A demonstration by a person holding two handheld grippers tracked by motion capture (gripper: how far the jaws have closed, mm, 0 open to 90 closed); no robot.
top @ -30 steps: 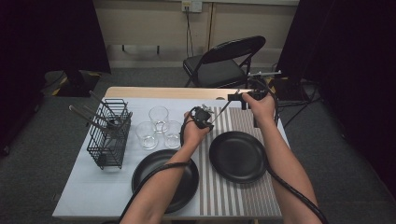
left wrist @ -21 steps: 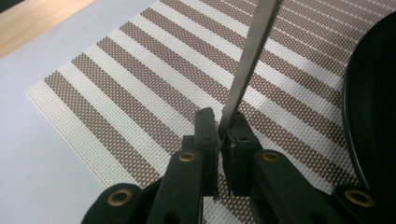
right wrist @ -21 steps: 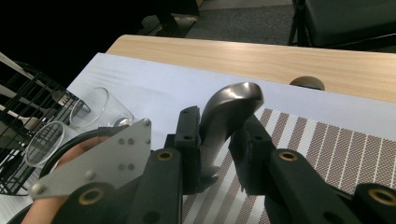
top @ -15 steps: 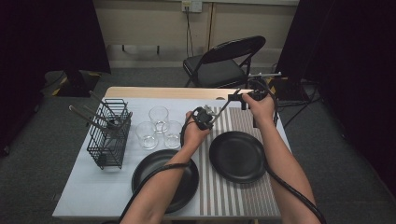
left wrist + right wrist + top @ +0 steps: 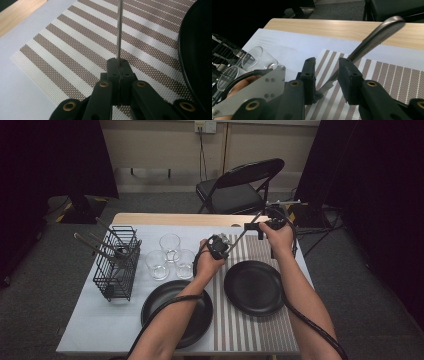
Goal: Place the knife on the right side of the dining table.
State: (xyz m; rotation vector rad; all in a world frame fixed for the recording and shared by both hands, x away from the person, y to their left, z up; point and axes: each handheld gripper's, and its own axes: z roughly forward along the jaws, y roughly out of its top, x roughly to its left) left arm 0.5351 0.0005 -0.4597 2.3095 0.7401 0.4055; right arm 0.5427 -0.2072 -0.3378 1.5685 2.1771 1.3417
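A long metal piece of cutlery (image 5: 242, 231) slants up over the striped placemat (image 5: 250, 330). My left gripper (image 5: 220, 247) is shut on its lower end; in the left gripper view the jaws (image 5: 119, 62) pinch the thin metal shaft (image 5: 118, 27). My right gripper (image 5: 261, 227) is at the upper end. In the right gripper view its jaws (image 5: 327, 65) have just been opening and stand apart. The cutlery (image 5: 377, 35) runs through the gap with no pad pressing on it.
Two black plates (image 5: 160, 307) (image 5: 255, 287) lie at the near side. Three clear glasses (image 5: 170, 245) stand left of the mat, beside a black wire rack (image 5: 117, 262) with utensils. A folding chair (image 5: 240, 190) stands behind the table.
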